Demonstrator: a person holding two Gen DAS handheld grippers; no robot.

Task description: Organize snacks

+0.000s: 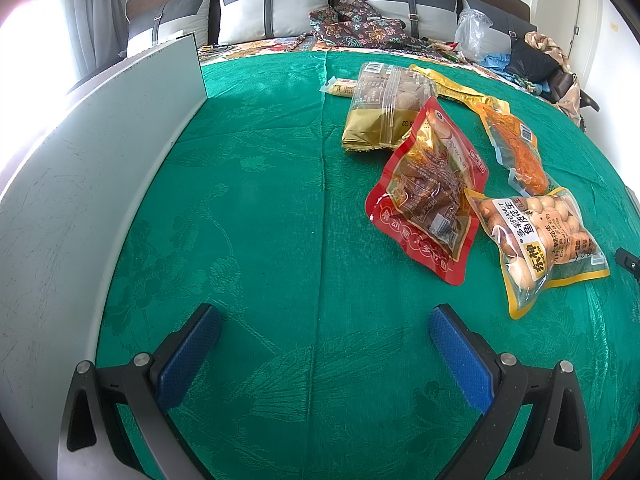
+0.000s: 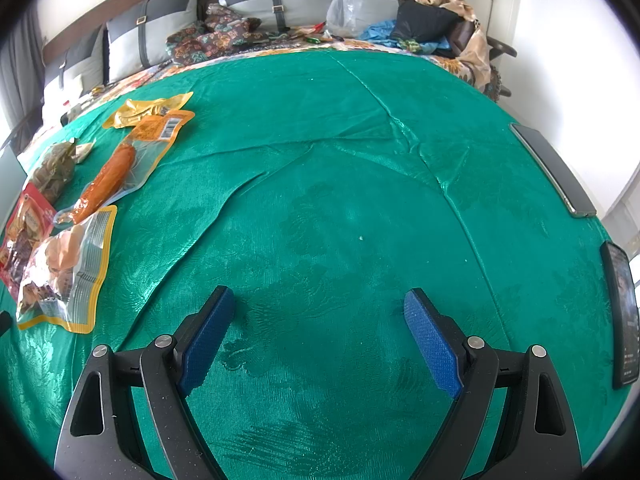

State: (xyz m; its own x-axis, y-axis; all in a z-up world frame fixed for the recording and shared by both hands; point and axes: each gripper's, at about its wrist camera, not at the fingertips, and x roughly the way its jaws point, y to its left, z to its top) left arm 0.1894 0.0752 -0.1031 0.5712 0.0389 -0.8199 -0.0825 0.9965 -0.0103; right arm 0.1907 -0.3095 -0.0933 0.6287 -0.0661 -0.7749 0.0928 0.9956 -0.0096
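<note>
Left tongs: spread, empty, poised over bare green cloth.
Right tongs: likewise spread, empty.
Snack packets: peanut bag, red pouch, clustered unsorted beside the white box, probably their destination.

Shiny green patterned cloth, glossy plastic snack packets, textured blue finger pads

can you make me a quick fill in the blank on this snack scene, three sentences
1. The cloth under the snacks is ____ in colour.
2. The red packet lies partly on top of the ____ packet.
3. Both the left claw and the right claw have their jaws ____, with nothing between them.

Missing words: green; gold; open
</note>
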